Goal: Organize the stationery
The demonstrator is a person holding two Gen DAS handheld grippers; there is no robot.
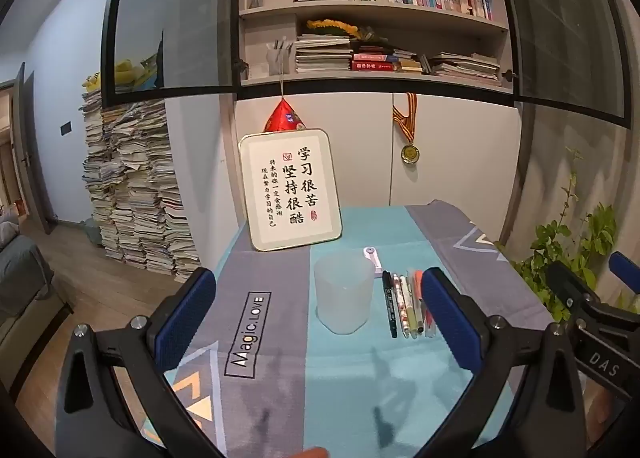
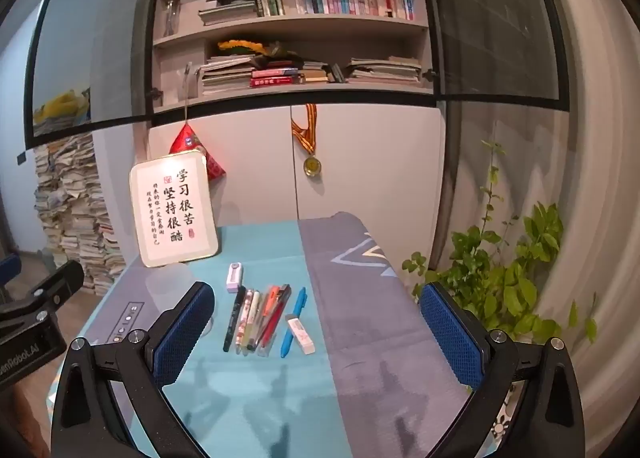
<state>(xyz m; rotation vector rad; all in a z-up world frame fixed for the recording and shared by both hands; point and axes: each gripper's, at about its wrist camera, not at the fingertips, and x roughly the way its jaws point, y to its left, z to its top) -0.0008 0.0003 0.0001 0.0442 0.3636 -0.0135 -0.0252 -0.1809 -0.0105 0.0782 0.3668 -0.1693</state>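
Note:
A frosted translucent cup stands upright on the table. A row of several pens lies to its right, also shown in the right wrist view. There, a blue pen, a white eraser and a white correction tape lie beside the row. My left gripper is open and empty, hovering in front of the cup. My right gripper is open and empty, hovering near the pens. The cup is partly hidden behind the right gripper's left finger.
A framed calligraphy board leans against the wall at the table's back. The table carries a teal and grey cloth. A green plant stands off the right edge. Stacks of books stand on the floor at left.

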